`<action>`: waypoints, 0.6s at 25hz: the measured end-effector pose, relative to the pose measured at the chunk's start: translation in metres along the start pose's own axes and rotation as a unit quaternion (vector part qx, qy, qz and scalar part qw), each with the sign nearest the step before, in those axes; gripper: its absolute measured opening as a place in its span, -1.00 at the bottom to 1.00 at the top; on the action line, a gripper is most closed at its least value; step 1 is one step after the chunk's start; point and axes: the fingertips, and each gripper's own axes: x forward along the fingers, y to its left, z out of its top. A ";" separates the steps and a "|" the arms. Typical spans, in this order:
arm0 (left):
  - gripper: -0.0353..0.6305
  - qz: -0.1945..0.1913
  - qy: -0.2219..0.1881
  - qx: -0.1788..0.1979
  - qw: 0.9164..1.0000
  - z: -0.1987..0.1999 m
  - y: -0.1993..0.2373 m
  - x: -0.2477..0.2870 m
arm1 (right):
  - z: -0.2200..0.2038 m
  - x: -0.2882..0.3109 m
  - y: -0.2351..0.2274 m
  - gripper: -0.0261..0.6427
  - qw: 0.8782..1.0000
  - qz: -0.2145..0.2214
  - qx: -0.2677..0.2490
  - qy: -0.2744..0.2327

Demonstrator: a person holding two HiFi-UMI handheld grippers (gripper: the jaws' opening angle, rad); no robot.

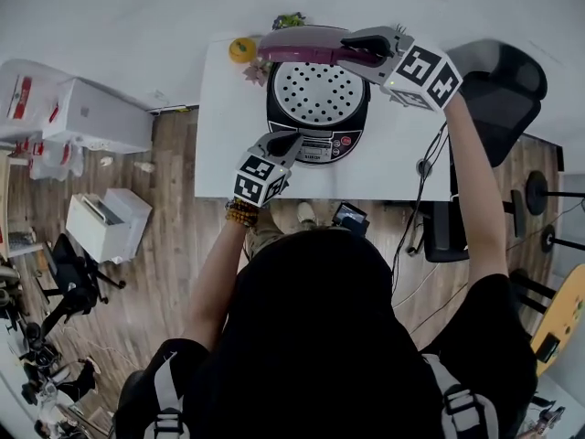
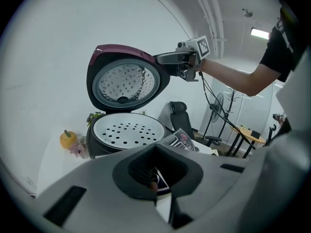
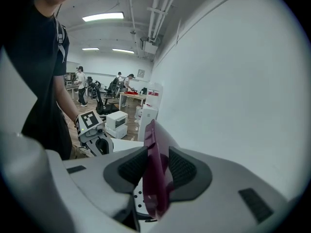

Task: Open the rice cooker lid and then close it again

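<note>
jaws of the right gripper [image 3: 156, 171] [image 1: 352, 51] are clenched on the front edge of the maroon lid [image 3: 155, 154] [image 1: 297, 44], whose thin rim runs between the two dark pads [image 3: 133, 166]. the lid stands raised at the back of the rice cooker [image 1: 272, 110] [image 2: 95, 147], tilted forward, with its round perforated inner plate [image 2: 125, 83] facing the front. the left gripper view shows the right gripper [image 2: 165, 58] reaching in from the right to that rim. jaws of the left gripper [image 2: 155, 148] [image 1: 285, 141] are closed, tips together, with nothing between them; they sit at the cooker's front, just above the control panel [image 1: 320, 147] [image 2: 185, 141]. inside the open pot lies a white tray [image 1: 315, 94] [image 2: 129, 131] pierced with holes. the cooker rests on a white table [image 1: 219, 135] against the wall. beside its rear left corner sit a small orange fruit ornament [image 1: 242, 49] [image 2: 68, 139] and a sprig of flowers [image 2: 77, 149]. a black office chair [image 1: 498, 90] stands to the table's right.
</note>
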 end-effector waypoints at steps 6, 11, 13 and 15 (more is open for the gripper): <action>-0.82 0.004 -0.008 -0.005 1.000 0.001 0.002 0.001 | -0.010 0.005 0.018 -0.53 1.000 -0.004 -0.009 0.004; -0.82 0.007 -0.008 -0.002 1.000 0.001 0.001 0.001 | -0.014 0.007 0.028 -0.53 0.999 -0.024 -0.033 0.008; -0.82 0.005 -0.007 -0.001 1.000 0.001 0.001 0.001 | -0.016 0.008 0.031 -0.53 0.999 -0.024 -0.031 0.008; -0.82 0.004 -0.005 0.000 1.000 0.001 0.001 0.001 | -0.019 0.009 0.035 -0.53 0.999 -0.023 -0.032 0.009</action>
